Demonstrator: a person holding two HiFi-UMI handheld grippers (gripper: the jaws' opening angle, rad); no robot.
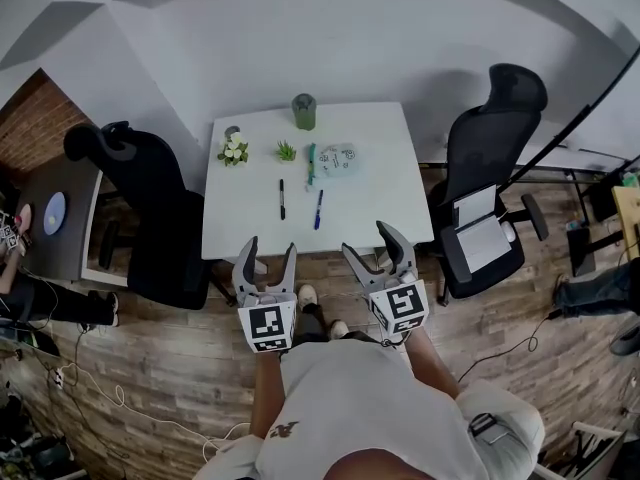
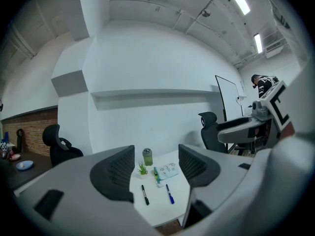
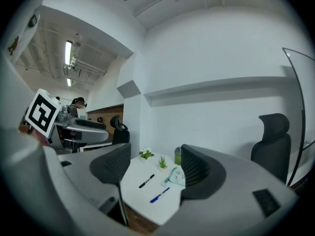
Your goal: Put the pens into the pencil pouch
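Observation:
On the white table [image 1: 375,208] lie a black pen [image 1: 282,198] and a blue pen [image 1: 318,209], side by side. Behind them rests the pale pencil pouch [image 1: 333,161] with a green zip edge. My left gripper [image 1: 266,255] and right gripper [image 1: 379,245] hover in front of the table's near edge, both open and empty. Looking along the left gripper's jaws, I find the black pen [image 2: 144,194], the blue pen [image 2: 169,193] and the pouch [image 2: 166,171] between them. The right gripper view frames the black pen [image 3: 146,181], the blue pen [image 3: 160,194] and the pouch [image 3: 176,176].
A green cup [image 1: 304,111] and two small potted plants [image 1: 234,151] stand at the table's back. Black office chairs [image 1: 150,203] flank the table on the left and right [image 1: 490,168]. Wooden floor lies beneath; a dark side table [image 1: 55,213] is far left.

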